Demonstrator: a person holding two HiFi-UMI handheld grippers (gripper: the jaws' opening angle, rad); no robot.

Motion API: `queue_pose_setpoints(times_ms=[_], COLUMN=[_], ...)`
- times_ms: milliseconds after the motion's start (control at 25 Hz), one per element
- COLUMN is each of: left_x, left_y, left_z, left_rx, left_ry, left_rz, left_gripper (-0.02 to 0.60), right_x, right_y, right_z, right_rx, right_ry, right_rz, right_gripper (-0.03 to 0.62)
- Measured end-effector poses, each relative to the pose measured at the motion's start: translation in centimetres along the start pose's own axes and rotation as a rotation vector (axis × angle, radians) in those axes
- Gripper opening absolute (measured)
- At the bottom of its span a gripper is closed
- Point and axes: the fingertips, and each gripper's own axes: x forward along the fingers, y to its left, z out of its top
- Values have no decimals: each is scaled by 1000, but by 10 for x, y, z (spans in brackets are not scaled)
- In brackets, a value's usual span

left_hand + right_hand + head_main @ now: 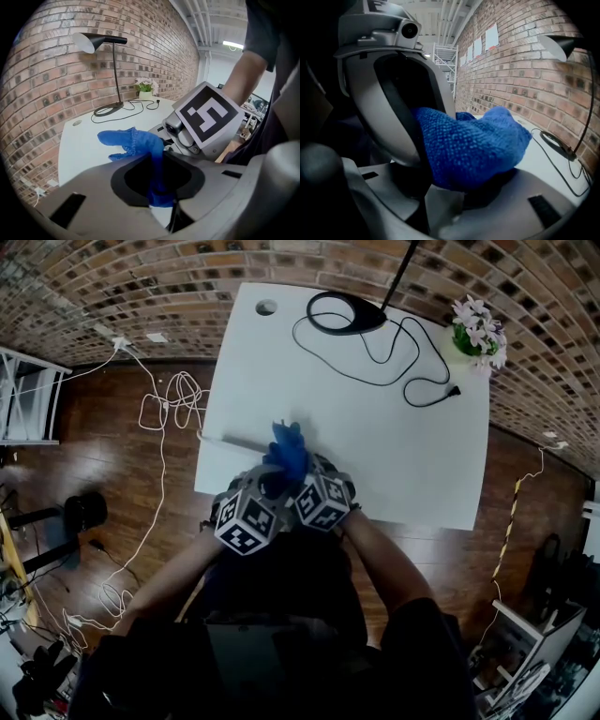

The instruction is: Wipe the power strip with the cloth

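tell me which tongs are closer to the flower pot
Right. The flower pot stands at the far right corner of the table; the right tongs are on that side, the left tongs just beside them, farther off.

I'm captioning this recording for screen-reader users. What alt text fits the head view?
Seen from above, a person's left claw and right claw meet at the near edge of a white table, both gripping one bunched blue cloth. A black lamp base with its cable and a pot of flowers sit at the far edge.
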Motion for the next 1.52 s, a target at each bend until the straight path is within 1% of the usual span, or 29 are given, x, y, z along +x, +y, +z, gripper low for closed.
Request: queue_pose_setpoints(times_ms=[120,280,480,600,720,880,1040,1120,1280,1520], left_x=[-1,-7,-20,-24,-26,-32,-39,-44,-53,-65], left_y=[1,9,26,34,41,54,66,74,93,112], left_z=[-2,-8,-24,-20,-21,-26,-32,-37,-46,-57], left_rx=[0,-9,-77,-108,-159,-185,-231,-235,-269,-303], left_ry=[-6,-7,1,-14,-6,-1,11,17,19,27], left_rz=[-2,18,47,33,19,49,63,83,115,143], left_gripper=[77,77,77,77,75,75,75,75,75,75], right_x=[0,0,0,-1,-1,0,-1,-1,-1,-1], right_y=[0,-1,0,-1,-1,-1,0,0,-1,0], right_z=[0,0,-1,-1,-1,0,0,0,0,0], right_rx=[1,1,2,2,4,-2,-4,-6,-7,-6], right_ry=[2,1,0,1,0,-4,-5,-6,-8,-8], right_rz=[1,0,1,1,1,-1,-4,-6,-9,-12], right_gripper=[158,158,158,158,158,156,156,156,156,156])
